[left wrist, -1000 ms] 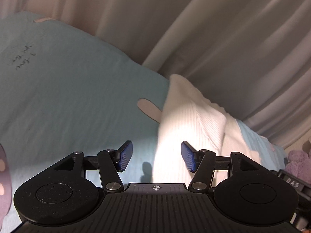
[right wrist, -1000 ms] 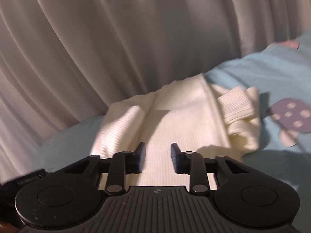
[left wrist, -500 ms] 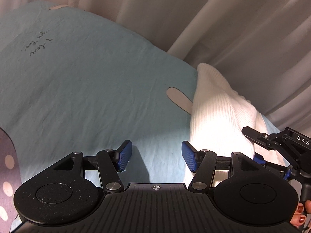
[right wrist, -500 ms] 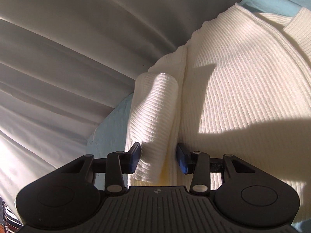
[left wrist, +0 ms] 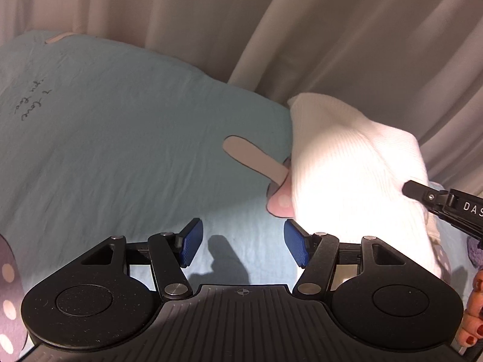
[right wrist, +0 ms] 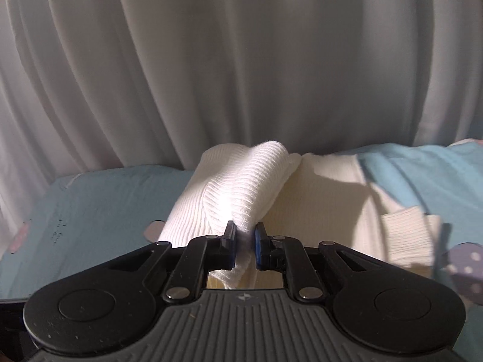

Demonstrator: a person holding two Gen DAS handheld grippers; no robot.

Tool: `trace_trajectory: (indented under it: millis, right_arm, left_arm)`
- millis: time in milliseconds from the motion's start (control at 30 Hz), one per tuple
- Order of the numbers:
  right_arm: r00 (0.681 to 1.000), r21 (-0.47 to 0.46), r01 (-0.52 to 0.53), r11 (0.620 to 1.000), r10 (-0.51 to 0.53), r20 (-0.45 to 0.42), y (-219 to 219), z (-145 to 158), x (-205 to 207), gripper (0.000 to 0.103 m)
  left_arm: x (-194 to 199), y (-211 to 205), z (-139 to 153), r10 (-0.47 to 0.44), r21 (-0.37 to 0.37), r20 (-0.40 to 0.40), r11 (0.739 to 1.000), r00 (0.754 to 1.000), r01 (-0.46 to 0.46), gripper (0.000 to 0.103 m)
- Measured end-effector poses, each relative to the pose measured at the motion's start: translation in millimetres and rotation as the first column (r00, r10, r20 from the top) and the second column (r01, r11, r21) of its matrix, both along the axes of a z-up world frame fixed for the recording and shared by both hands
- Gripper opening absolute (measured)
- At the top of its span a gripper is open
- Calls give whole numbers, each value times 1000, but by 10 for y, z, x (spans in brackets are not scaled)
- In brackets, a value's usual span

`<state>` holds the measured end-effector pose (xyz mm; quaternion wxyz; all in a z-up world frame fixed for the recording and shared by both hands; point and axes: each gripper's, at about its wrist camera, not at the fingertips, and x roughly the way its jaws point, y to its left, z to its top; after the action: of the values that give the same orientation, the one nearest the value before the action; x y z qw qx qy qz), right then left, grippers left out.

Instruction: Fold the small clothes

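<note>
One white ribbed garment [right wrist: 250,187] is pinched by the right gripper [right wrist: 244,242] above the blue bedsheet [left wrist: 120,138]; left gripper [left wrist: 243,246] fingers spread, holding nothing.

White capitals "DAS" [left wrist: 471,207] stand on the black body of the right gripper [left wrist: 446,208], at the right edge of the left wrist view; the word runs out of the picture there. Dark handwritten script [left wrist: 31,104] lies on the light blue sheet [left wrist: 120,138], turned sideways; one word looks like "love", the rest cannot be made out. The right wrist view shows no readable text.
</note>
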<state>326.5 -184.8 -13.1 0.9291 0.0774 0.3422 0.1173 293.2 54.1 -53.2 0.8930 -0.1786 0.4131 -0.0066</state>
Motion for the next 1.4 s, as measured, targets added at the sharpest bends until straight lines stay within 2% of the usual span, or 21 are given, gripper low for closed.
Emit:
trace_trajectory:
  millis: [67,133,200,267,400,500,633,667,733,800,867,900,933,1000,1100,1167,1233,1267,1300,1333,1400]
  right_arm:
    - [999,-107,44,993,-44,7,-111,-26,-48,11]
    - [996,-123,79,989,-85,-40,-244,-132,-41,11]
    - [991,-43,82,996,-87,-106,-425,-295,10,12]
    - [990,71,89,993,-80,-116,-584,-357,-15,17]
    - [986,247,114,962,-80,-144,-859,-436,-48,21]
    - [978,391,144,909,-72,-194,-979,-594,-15,25]
    - [966,589,174,789,-21,-257,-1039,-811,121,42]
    - [966,614,166,771,-1,-260,-1000,-845,165,43]
    - [966,587,155,795,4,-260,-900,-834,217,42]
    - [968,509,142,849,-12,-249,-773,-753,238,23]
    - [979,339,121,933,-56,-194,-615,-564,210,17]
    - [988,224,108,969,-79,-134,-529,-422,163,16]
    - [994,106,103,989,-98,-58,-434,-280,79,16]
    - [991,-82,124,989,-120,53,-301,-106,-54,16]
    - [985,-177,169,969,-164,43,-317,-178,-82,16]
    - [989,-175,133,976,-141,-33,-365,-399,-9,20]
    - [991,-135,132,982,-133,4,-438,-461,-75,23]
    - [991,-107,131,986,-131,12,-484,-428,-114,28]
    - [990,-56,138,989,-138,14,-564,-388,-166,33]
    - [989,-4,150,989,-150,11,-662,-356,-218,43]
    - [988,101,152,983,-155,16,-866,-289,-393,49]
  left_arm:
    - [10,-68,-8,-20,-9,1,1000,1000,20,65]
    - [28,-182,-38,-57,-26,-5,998,998,57,65]
    - [41,-329,-65,-110,-36,-2,993,994,109,65]
    - [59,-469,-102,-159,-34,-8,987,987,159,65]
    - [99,-528,-130,-173,-26,-18,985,985,172,65]
    - [88,-522,-109,-176,-31,-18,984,984,176,65]
    - [50,-547,-92,-184,-20,-19,983,983,184,65]
    - [42,-550,-90,-185,-17,-19,983,983,184,65]
    - [29,-548,-84,-186,-14,-19,982,982,186,65]
    - [9,-550,-67,-180,-12,-23,984,983,180,65]
    - [-21,-561,-34,-186,-6,-18,983,982,186,65]
    - [-33,-572,-14,-196,-6,-13,981,981,195,67]
    - [-55,-583,10,-208,-6,-4,978,978,208,68]
    - [-103,-631,58,-244,2,18,970,970,244,73]
    - [-176,-742,89,-300,31,39,954,953,299,76]
    - [-191,-828,56,-332,50,35,943,943,330,77]
    - [-189,-901,13,-359,61,6,932,933,358,77]
    - [-199,-925,-3,-375,63,2,925,927,374,77]
    - [-212,-942,-11,-384,66,1,921,923,383,77]
    - [-217,-954,-19,-388,71,-2,919,922,387,77]
    - [-218,-969,-36,-389,83,-3,918,921,388,77]
